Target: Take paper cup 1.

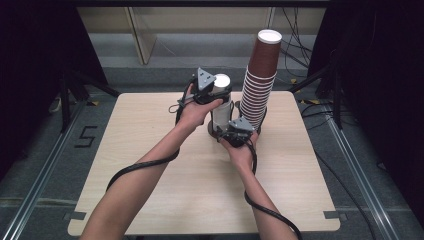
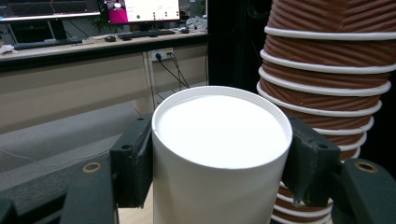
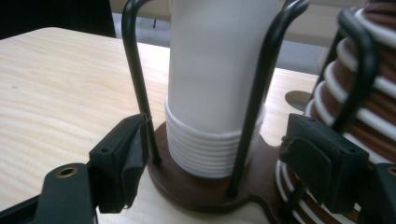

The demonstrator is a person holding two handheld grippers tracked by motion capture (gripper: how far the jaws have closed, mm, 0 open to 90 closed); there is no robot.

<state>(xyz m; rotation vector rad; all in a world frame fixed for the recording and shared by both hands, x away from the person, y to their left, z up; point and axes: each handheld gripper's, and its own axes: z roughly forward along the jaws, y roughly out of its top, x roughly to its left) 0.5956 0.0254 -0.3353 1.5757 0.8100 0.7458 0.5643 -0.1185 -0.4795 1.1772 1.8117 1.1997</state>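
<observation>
Upright: white cup (image 2: pixel 219 154), axis vertical

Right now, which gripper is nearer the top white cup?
Left. The left gripper is shut on the top white cup near its rim. The right gripper sits lower, jaws open around the holder base under the white stack.
</observation>
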